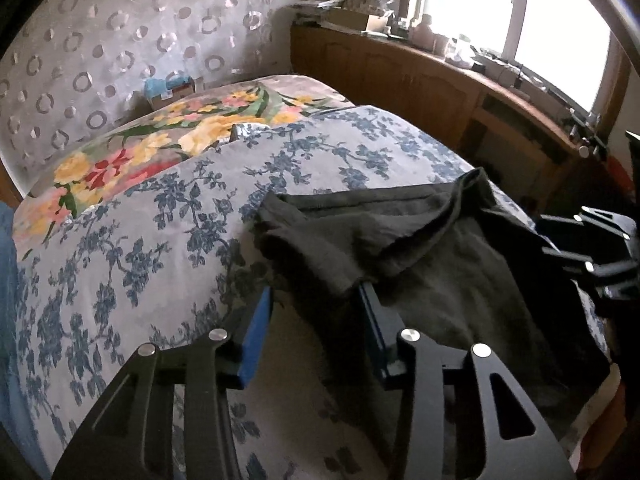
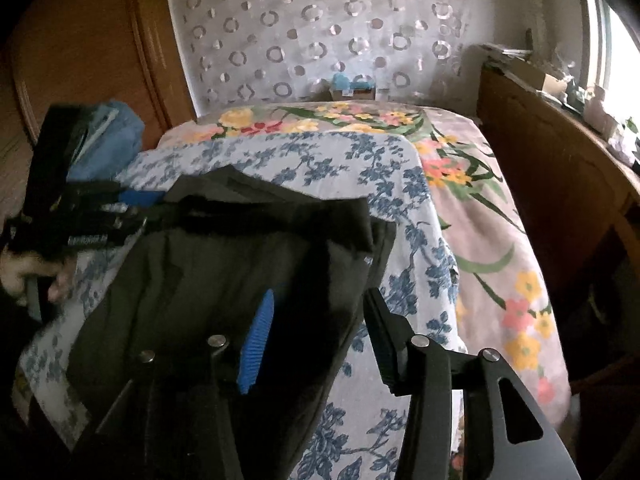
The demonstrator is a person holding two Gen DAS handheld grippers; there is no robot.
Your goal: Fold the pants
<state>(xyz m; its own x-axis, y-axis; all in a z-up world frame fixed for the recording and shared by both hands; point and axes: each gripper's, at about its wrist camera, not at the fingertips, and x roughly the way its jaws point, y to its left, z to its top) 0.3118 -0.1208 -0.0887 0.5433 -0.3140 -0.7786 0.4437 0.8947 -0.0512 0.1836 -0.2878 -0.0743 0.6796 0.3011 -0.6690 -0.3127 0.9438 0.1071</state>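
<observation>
Dark grey-green pants lie bunched on a bed with a blue-flowered sheet. My left gripper is open, its jaws wide on either side of the pants' near left edge, with cloth lying between them. In the right wrist view the pants spread across the sheet. My right gripper is open over the pants' right edge, with dark cloth between the jaws. The left gripper shows at the left edge of the right wrist view, and the right gripper at the right edge of the left wrist view.
A yellow and red flowered blanket covers the head of the bed. A wooden cabinet with clutter runs along the window side. A blue bundle lies at the bed's left side. A wooden wardrobe stands behind.
</observation>
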